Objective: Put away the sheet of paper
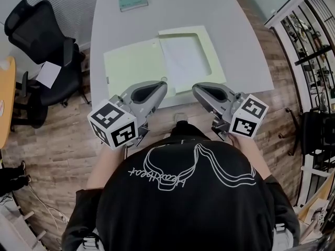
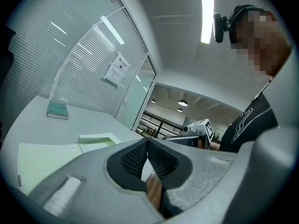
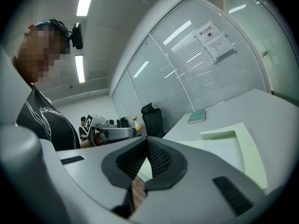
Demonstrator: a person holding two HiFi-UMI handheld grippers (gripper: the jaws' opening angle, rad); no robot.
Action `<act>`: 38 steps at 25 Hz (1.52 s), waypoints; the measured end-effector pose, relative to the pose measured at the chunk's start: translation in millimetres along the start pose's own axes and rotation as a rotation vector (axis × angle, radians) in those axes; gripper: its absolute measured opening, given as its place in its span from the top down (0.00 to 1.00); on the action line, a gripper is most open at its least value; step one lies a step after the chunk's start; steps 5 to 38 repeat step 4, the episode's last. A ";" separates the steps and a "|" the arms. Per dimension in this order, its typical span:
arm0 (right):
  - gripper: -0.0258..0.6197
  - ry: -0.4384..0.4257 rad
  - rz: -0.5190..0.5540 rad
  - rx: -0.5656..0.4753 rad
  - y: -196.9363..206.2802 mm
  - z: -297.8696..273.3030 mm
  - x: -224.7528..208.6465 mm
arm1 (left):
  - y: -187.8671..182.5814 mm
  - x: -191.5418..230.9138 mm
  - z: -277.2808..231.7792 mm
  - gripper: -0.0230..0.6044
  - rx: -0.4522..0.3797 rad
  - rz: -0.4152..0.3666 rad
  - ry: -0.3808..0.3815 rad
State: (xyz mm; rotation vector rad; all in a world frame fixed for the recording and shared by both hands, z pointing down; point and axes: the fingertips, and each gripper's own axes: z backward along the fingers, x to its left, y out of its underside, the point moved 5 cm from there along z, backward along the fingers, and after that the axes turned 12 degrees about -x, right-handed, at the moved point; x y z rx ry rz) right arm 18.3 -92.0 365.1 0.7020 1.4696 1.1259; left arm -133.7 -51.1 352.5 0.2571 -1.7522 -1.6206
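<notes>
Left tool and right tool hover over the near edge of the grey tabletop, each with its jaws pressed together on nothing. The white sheet of paper lies in the right half of the open pale green folder. That fits a sheet already filed or one awaiting removal, and any grasp would need the jaws parted.

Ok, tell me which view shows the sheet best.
Head view: it looks straight down on the sheet lying flat in the open folder. The right gripper view catches it only at a low slant; the left gripper view barely shows it.
</notes>
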 end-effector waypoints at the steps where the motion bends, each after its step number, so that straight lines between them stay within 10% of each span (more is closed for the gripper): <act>1: 0.95 0.002 0.000 -0.003 0.0 0.4 0.0 | -0.1 -0.4 0.5 0.94 -0.001 0.000 0.000; 38: 0.95 0.011 -0.005 -0.011 0.3 2.2 0.1 | 0.2 -2.0 2.9 0.94 -0.006 0.003 0.003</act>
